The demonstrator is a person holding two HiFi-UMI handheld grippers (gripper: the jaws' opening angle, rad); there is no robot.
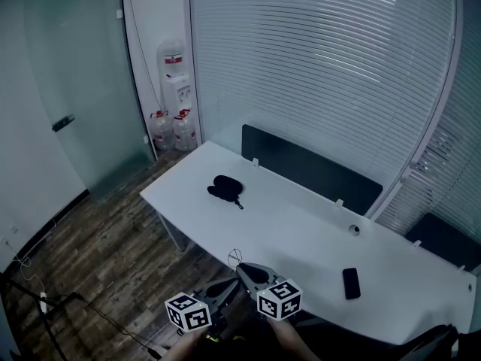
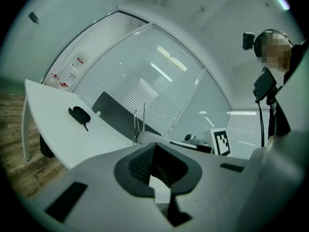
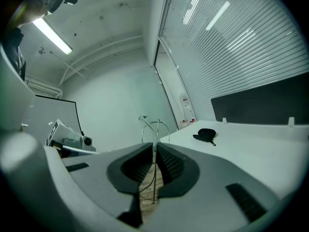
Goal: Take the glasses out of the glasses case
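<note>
Since the glasses (image 3: 157, 131) are already clear of the case (image 1: 225, 186), the main step reads as done.

- Right gripper (image 3: 153, 151): jaws clamped on the thin wire frame. One lens loop stands up past the tips; more wire hangs below the pads.
- Left gripper (image 2: 154, 151): jaws closed together, nothing between them. It sits just beside the right one, at the near edge of the table (image 1: 301, 232).
- Case: dark, lying on the table's far left end, well apart from both grippers. A short strap or zip pull trails from it. Whether it lies open or zipped is too small to tell.
- Phone (image 1: 351, 283): flat on the table to the right, not part of the job.

Judgement: removal complete, glasses held in the air off the near edge and not above the tabletop. What may remain is setting them down on the table. The frame is thin wire, so the grip looks narrow and a gentle release seems wise.
</note>
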